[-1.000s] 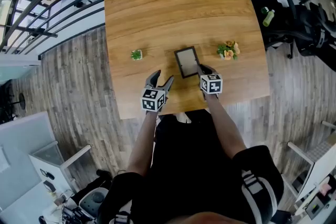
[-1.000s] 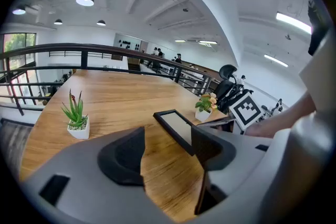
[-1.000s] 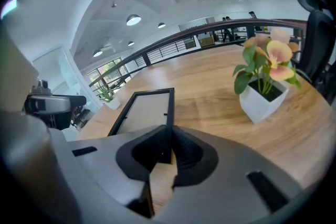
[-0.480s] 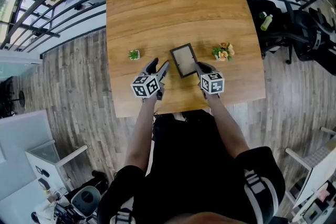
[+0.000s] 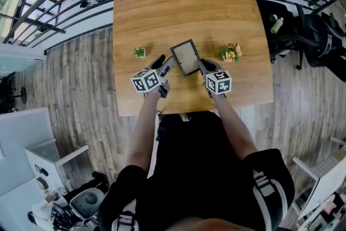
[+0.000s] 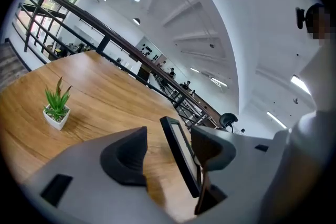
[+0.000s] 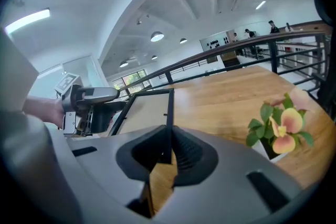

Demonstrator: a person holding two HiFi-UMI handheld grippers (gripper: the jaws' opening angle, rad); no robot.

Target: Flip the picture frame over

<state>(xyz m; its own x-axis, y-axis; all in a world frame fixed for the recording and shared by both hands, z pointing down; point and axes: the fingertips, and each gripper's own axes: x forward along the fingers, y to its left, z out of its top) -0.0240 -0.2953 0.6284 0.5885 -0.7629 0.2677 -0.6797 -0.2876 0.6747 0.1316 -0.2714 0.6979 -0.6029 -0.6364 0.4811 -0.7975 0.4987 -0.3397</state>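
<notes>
Since a second ago both hands have risen, tipping the frame up. Under it lies the broad light-brown wooden counter [image 5: 184,2]. The rectangular black-rimmed picture frame [image 5: 185,57], with its pale beige panel, stands tilted over the counter's near half, between my two grippers. The right gripper [image 5: 204,66] has its fingers clamped on the frame's right rim to carry it. The left gripper [image 5: 164,64] has its fingers apart around the left rim, ready, I judge, to steady the turn. A small green potted plant [image 5: 140,52] stands clear.

Black picture frame [image 5: 185,57], beige face, tilted up
</notes>
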